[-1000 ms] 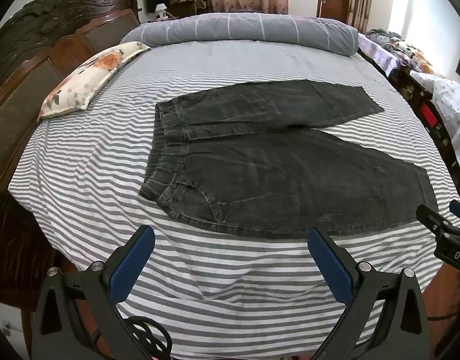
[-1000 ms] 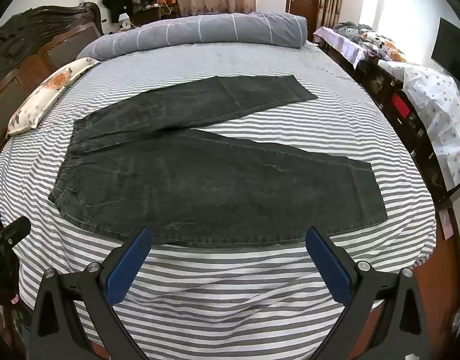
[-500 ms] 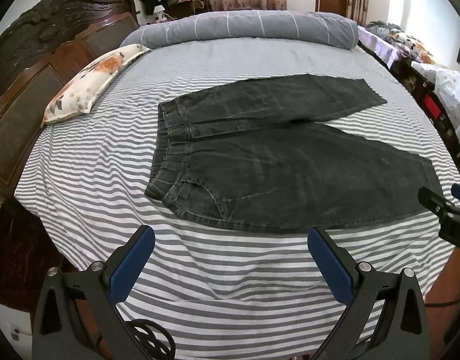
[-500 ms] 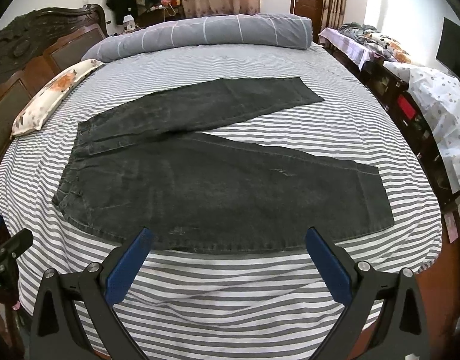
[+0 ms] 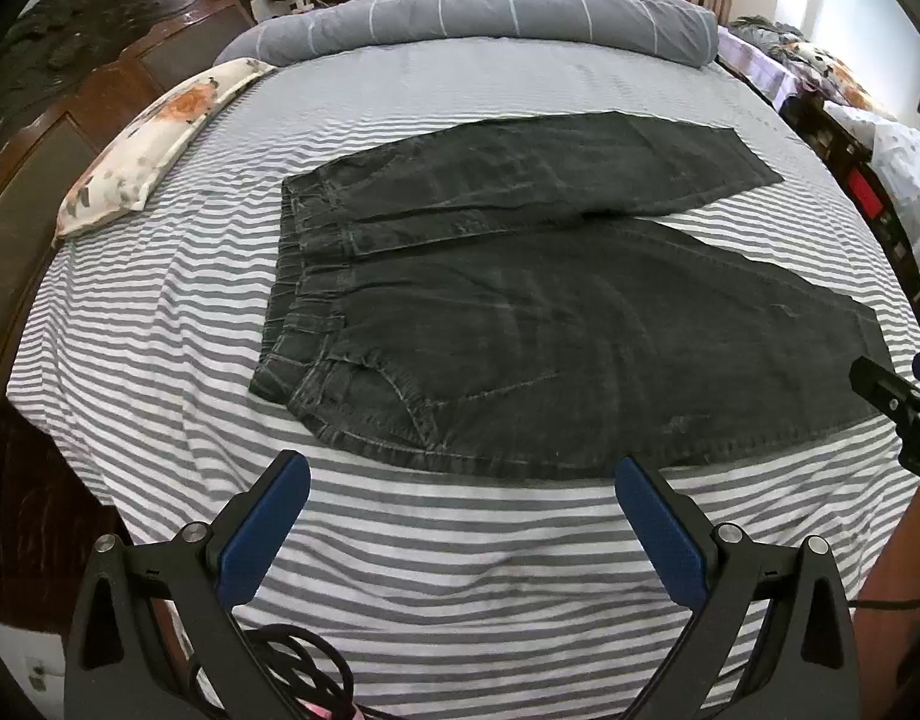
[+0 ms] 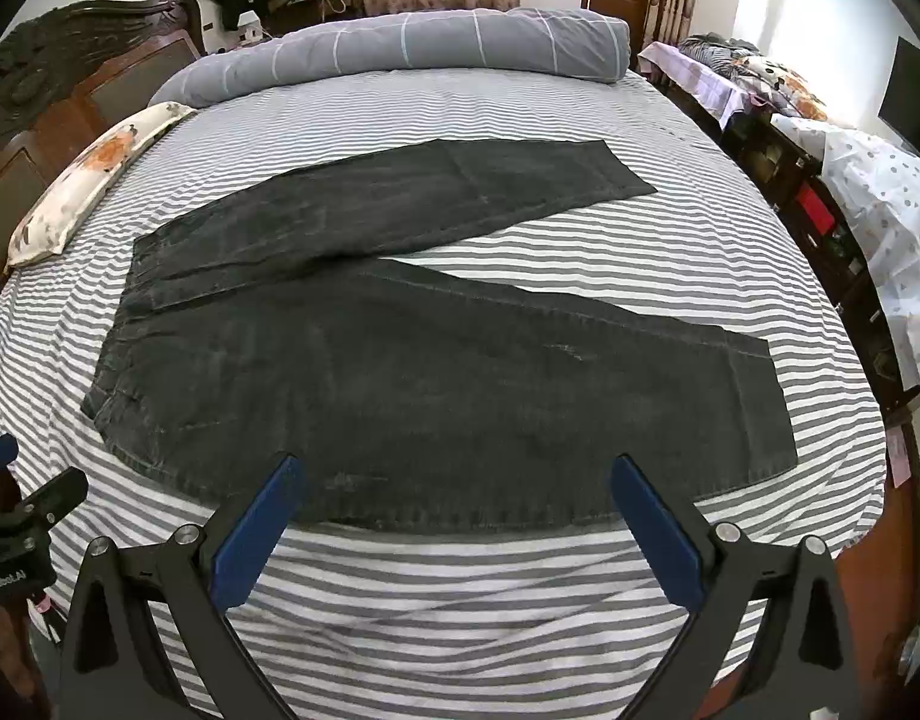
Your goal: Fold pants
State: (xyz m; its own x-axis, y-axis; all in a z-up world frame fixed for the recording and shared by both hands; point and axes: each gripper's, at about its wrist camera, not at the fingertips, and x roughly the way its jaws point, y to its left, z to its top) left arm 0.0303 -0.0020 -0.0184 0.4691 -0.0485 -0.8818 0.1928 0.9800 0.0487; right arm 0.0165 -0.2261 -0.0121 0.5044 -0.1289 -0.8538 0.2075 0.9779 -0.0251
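The bed (image 5: pixel 399 540), covered in a grey-and-white striped sheet, filled most of both views. A dark carved wooden headboard (image 5: pixel 69 120) ran along the left edge of the frame.

The pants (image 5: pixel 550 324), dark grey denim, lay flat and unfolded across the middle of the bed. The waistband sat at centre left of the frame and the two legs spread apart toward the right, the upper leg angled to the upper right and the lower leg to the right edge. In the right wrist view the pants (image 6: pixel 429 372) occupied the centre, the near hem edge lying just above the tong tips.

A rolled grey duvet (image 5: pixel 490 24) with pale check lines lay across the top of the frame, at the far side of the bed. A floral pillow (image 5: pixel 159 138) rested at upper left, against the headboard and well apart from the pants.

The left tongs (image 5: pixel 460 504) stood wide apart at the bottom of the frame, over bare striped sheet just short of the pants, gripping nothing. The right tongs (image 6: pixel 453 498) were likewise wide apart and empty, their blue pads (image 6: pixel 255 534) framing the near edge of the lower leg; contact could not be determined.
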